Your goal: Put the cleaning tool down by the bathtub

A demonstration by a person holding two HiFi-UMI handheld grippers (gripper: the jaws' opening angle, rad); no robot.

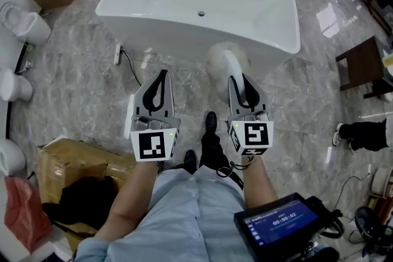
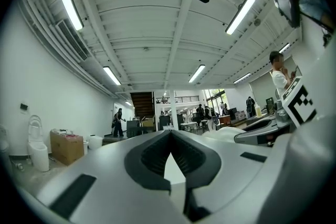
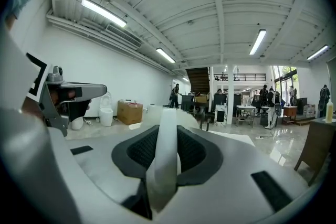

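Head view: right gripper (image 1: 238,80) is clamped on the white handle of the cleaning tool (image 1: 220,59). Its fluffy head sticks out past the jaw tips, toward the bathtub (image 1: 184,40).

Right gripper view confirms it: the handle (image 3: 165,155) runs straight down the jaw line with both pads pressed on it. Firm grip, nothing loose.

Left gripper (image 1: 163,75) has its tips together with nothing between them. Same in the left gripper view (image 2: 170,131), jaws closed and empty. It sits just left of the right one, level with it, and plays no part here.

Key relation: the tub lies dead ahead of the tool. The tool's long axis points from the person at the tub's near wall, roughly square to it. In this view the fluffy head overlaps the foot of that wall; can't tell if it touches.

The drop zone is the marble floor (image 1: 288,89) along the near wall, directly under and just ahead of the head. My read: the right hand only needs to go down, maybe swing the handle parallel to the wall, then open.

Black cable (image 1: 131,67) lies on the floor to the left, well clear of that spot.
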